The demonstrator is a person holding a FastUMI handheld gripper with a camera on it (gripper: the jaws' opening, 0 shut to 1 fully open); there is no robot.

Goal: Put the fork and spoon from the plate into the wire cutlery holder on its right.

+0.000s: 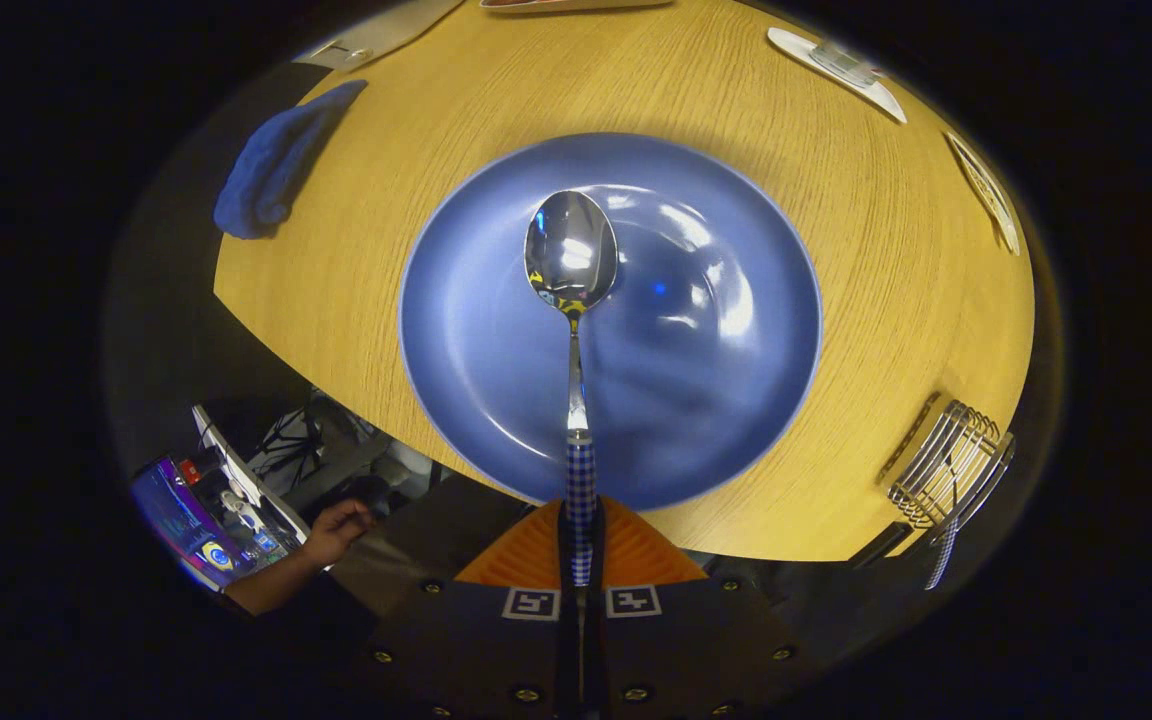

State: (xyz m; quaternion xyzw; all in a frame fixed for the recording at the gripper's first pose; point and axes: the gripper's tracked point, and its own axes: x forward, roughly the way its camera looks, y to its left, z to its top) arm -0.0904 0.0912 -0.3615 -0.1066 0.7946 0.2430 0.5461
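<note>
Tool (581, 545) clamped on spoon (572, 250) handle above blue plate (496, 330) | wooden table (886, 250), wire holder (946, 462) at its edge | blue cloth (276, 165) on far edge

Round wooden table (356, 300) under me, blue cloth (271, 170) at its far left edge — white cards (841, 72) along the far rim, cluttered shelf (226, 500) below — off the table.

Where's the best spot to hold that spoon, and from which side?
By the checked handle end, coming in along its length from the near side, as the claw does now, shut on the spoon. The handle is narrow and straight; the bowl, out over the blue plate, is wide and rounded.
</note>
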